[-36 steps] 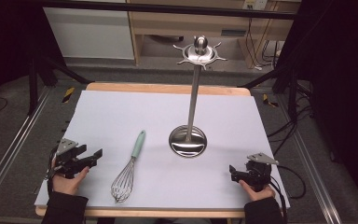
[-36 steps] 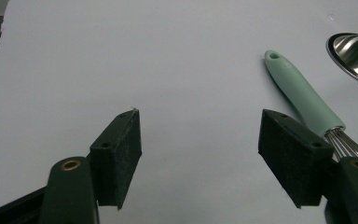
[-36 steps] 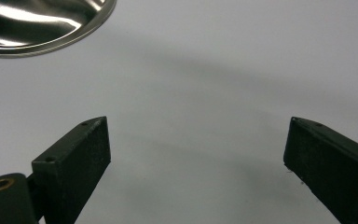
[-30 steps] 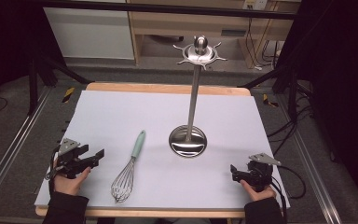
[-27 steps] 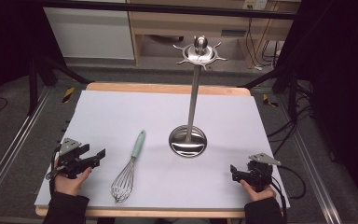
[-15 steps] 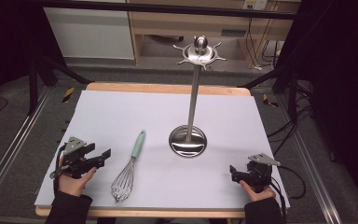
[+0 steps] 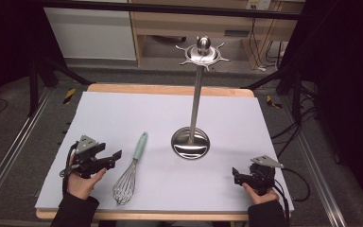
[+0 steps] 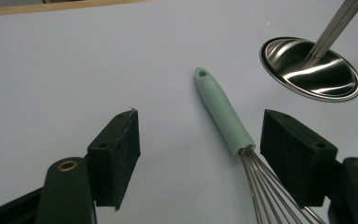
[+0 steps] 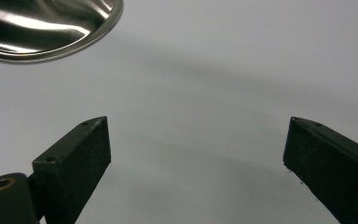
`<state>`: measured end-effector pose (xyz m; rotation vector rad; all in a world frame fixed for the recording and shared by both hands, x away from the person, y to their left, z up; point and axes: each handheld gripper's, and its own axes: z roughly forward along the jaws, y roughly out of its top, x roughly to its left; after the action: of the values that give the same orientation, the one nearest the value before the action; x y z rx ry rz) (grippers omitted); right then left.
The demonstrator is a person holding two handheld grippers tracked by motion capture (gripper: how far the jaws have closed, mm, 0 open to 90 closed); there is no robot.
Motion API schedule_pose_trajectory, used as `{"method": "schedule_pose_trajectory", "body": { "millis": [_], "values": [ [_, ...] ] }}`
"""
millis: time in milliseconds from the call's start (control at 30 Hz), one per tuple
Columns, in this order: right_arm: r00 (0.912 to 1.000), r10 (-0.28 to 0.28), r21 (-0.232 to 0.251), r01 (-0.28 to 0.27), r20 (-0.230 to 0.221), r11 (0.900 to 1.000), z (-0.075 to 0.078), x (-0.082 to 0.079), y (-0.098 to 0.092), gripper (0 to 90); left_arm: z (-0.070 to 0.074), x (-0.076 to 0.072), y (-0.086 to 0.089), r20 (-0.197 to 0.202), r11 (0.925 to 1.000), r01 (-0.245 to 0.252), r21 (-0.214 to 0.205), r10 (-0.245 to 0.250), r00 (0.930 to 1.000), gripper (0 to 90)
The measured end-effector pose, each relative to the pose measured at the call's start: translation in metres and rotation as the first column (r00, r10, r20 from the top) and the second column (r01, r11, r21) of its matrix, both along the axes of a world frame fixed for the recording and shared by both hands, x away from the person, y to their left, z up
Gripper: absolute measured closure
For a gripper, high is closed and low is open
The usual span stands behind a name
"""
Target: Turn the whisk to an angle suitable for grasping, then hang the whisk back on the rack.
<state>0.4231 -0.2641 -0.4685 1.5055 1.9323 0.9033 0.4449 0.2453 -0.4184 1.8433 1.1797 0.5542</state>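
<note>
Left gripper [image 7: 116, 156] fingers [image 8: 116, 151] spread wide, holding nothing, flanking the whisk [image 8: 228, 119], which lies flat, mint handle, wire loops; right gripper [image 7: 236, 173] likewise wide, empty.

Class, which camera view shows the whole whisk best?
The high view: the whisk lies there complete, mint handle to wire head, on the white table beside the open left gripper. The left gripper view gives a closer handle but cuts off the wires. The right gripper view faces the stand's base.
</note>
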Motion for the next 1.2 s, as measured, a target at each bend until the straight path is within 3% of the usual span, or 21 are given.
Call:
{"method": "schedule_pose_trajectory", "body": {
  "millis": [467, 1200],
  "values": [
    [1.0000, 0.004, -0.006, -0.004, 0.000, 1.0000, 0.000, 0.002, 0.001, 7.8, 0.013, 0.002, -0.020, 0.009, 0.9993, 0.036, 0.012, -0.036, 0.9993, 27.6],
    [0.9999, 0.016, -0.026, -0.016, 0.000, 0.9995, 0.000, 0.003, 0.003, 7.8, 0.038, 0.027, -0.047, 0.001, 0.9976, 0.045, 0.053, -0.045, 0.9990, 27.3]
  ]
}}
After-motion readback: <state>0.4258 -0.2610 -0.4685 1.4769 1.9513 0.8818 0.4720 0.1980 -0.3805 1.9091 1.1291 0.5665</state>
